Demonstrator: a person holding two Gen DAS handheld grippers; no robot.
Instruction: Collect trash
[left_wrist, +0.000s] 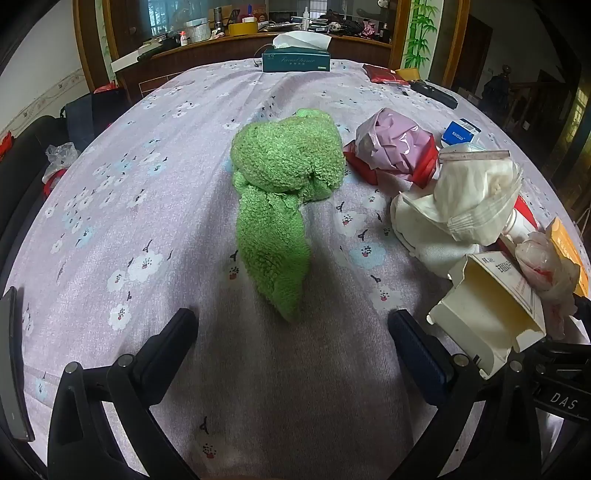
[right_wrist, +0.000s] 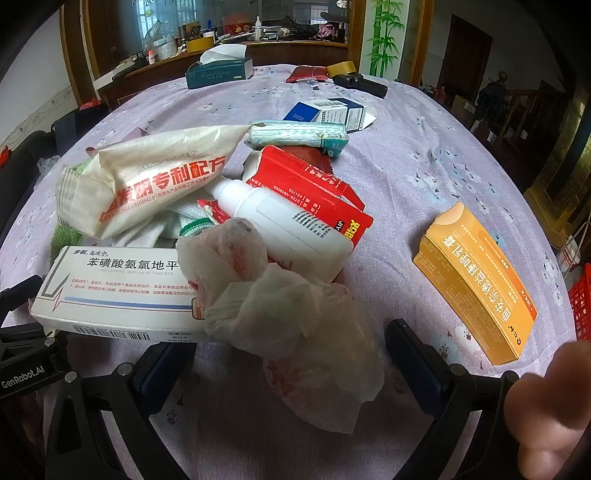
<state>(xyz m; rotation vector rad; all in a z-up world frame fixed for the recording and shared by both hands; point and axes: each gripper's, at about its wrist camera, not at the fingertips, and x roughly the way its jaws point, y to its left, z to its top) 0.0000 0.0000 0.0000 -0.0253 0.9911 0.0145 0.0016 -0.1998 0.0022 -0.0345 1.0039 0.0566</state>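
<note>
A towel (left_wrist: 280, 192) lies near the middle of the desk (left_wrist: 129, 206), stretching toward the near edge. To its right sits a heap: a crumpled bag (right_wrist: 280, 306) nearest the front edge, a long carton (right_wrist: 118, 291) to its left, a bottle (right_wrist: 280, 221) behind the bag resting on an opened carton (right_wrist: 314, 184), and a pouch (right_wrist: 155, 173) at the heap's back left. A lone box (right_wrist: 476, 284) lies apart, toward the right edge. A tissue box (left_wrist: 295, 61) stands at the far edge.
</note>
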